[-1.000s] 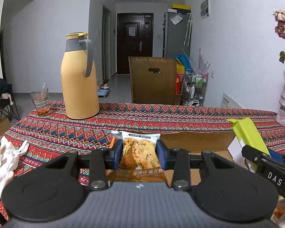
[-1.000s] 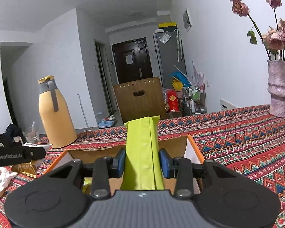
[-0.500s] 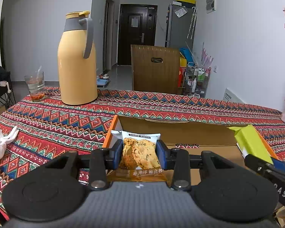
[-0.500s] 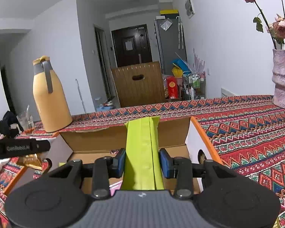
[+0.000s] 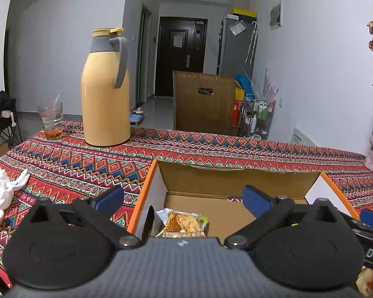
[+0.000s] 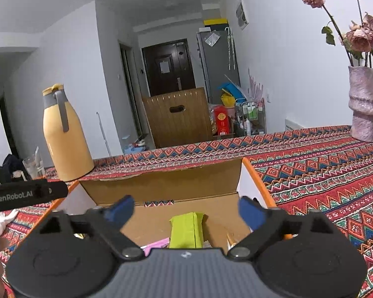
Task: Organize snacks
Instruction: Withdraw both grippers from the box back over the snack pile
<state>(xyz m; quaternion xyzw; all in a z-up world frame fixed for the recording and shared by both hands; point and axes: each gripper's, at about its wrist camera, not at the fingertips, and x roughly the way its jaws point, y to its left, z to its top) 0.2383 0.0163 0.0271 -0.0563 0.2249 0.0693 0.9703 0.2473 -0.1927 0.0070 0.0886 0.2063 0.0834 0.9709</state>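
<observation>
An open cardboard box (image 5: 238,178) with orange edges sits on the patterned tablecloth; it also shows in the right wrist view (image 6: 161,186). A biscuit snack packet (image 5: 182,223) lies on the box floor at its left side. My left gripper (image 5: 182,201) is open and empty above it. A lime-green snack packet (image 6: 186,229) lies inside the box, next to a pink wrapper (image 6: 154,244). My right gripper (image 6: 186,211) is open and empty above it.
A yellow thermos jug (image 5: 105,89) and a glass (image 5: 51,120) stand at the table's far left. White gloves (image 5: 0,198) lie at the left edge. A pink vase (image 6: 364,104) with dried roses stands far right. A wooden chair (image 5: 204,104) is behind the table.
Both grippers have opened and let go of their packets. The biscuit packet and the green packet have dropped into the box. Both grippers sit over the box now.
</observation>
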